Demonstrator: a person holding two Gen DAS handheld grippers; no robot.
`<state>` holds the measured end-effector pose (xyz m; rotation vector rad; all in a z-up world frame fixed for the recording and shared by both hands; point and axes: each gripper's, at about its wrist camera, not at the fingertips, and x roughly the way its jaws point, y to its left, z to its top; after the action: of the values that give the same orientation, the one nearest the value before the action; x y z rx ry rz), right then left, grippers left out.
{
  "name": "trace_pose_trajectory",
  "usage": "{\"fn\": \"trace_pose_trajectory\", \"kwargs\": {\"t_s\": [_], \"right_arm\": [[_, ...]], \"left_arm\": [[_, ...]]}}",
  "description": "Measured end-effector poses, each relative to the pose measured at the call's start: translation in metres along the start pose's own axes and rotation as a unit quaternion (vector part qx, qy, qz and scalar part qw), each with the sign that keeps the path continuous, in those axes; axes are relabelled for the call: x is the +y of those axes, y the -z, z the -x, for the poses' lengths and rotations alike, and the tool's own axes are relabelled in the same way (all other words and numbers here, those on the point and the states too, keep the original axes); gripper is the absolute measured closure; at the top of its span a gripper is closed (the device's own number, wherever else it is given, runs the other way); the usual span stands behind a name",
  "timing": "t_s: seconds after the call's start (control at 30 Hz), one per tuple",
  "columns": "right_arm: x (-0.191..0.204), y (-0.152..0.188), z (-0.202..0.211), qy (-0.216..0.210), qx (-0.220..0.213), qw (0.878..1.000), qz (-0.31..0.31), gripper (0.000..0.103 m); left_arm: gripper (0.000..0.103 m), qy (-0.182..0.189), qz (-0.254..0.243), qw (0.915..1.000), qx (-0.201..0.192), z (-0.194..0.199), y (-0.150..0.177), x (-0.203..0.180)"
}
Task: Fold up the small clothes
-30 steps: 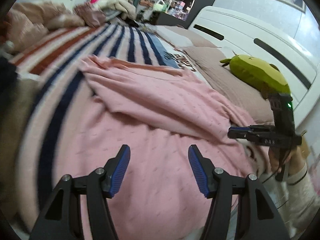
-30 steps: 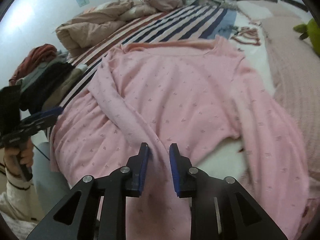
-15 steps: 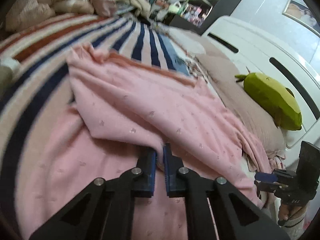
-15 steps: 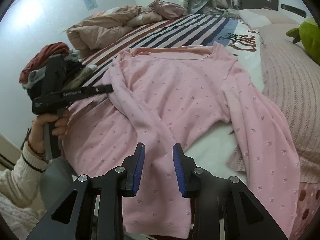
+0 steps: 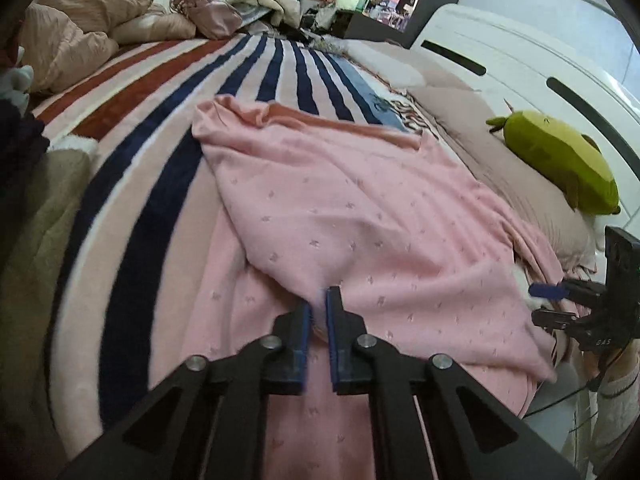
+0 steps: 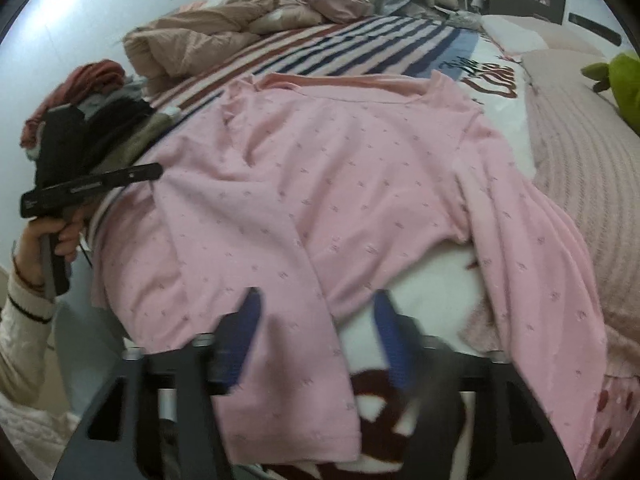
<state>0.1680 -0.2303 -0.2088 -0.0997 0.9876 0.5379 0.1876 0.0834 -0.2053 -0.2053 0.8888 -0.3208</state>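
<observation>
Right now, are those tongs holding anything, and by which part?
The left tongs pinch a fold of the pink top. The right tongs are opening and hold nothing.

The top (image 5: 360,216) spread on the bed is pale pink, dotted all over with tiny darker pink motifs, its neckline trimmed salmon. Under it the blanket (image 5: 256,72) runs in navy, cream, dusty-pink and rust-red stripes. A plush toy (image 5: 560,164) by the white headboard (image 5: 520,56) is lime green. The tongs' pads (image 5: 306,320) are blue on black.
</observation>
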Motion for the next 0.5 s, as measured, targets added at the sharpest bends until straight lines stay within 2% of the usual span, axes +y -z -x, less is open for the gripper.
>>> {"fn": "trace_pose_trajectory", "kwargs": {"t_s": [0.03, 0.07, 0.13, 0.2, 0.23, 0.27, 0.3, 0.4, 0.5], "right_arm": [[0.000, 0.003, 0.001, -0.005, 0.005, 1.000, 0.002, 0.042], [0.001, 0.008, 0.002, -0.018, 0.013, 1.000, 0.002, 0.042], [0.005, 0.017, 0.001, -0.030, 0.029, 0.999, 0.000, 0.042], [0.009, 0.030, -0.001, -0.022, 0.040, 0.999, 0.002, 0.048], [0.011, 0.037, -0.001, -0.015, 0.036, 0.999, 0.001, 0.065], [0.014, 0.041, 0.000, -0.016, 0.029, 0.999, 0.000, 0.087], [0.017, 0.045, 0.003, -0.027, 0.021, 0.999, -0.003, 0.099], [0.029, 0.051, 0.017, -0.025, -0.005, 1.000, 0.004, 0.101], [0.038, 0.055, 0.028, -0.050, -0.014, 0.999, 0.000, 0.101]], "left_arm": [[0.091, 0.002, 0.001, 1.0000, 0.000, 0.000, 0.003, 0.000], [0.080, 0.005, 0.003, 1.0000, 0.000, 0.000, 0.004, 0.000], [0.068, 0.012, 0.008, 0.9999, -0.008, 0.004, 0.008, -0.002], [0.064, 0.013, 0.006, 0.9998, -0.013, 0.009, 0.010, -0.004], [0.062, 0.012, 0.005, 0.9998, -0.016, 0.012, 0.011, -0.006], [0.060, 0.011, 0.003, 0.9997, -0.019, 0.016, 0.011, -0.009], [0.060, 0.011, 0.000, 0.9997, -0.022, 0.019, 0.012, -0.012], [0.060, 0.008, -0.010, 0.9994, -0.032, 0.034, 0.014, -0.019], [0.058, -0.005, -0.018, 0.9990, -0.040, 0.045, 0.017, -0.022]]}}
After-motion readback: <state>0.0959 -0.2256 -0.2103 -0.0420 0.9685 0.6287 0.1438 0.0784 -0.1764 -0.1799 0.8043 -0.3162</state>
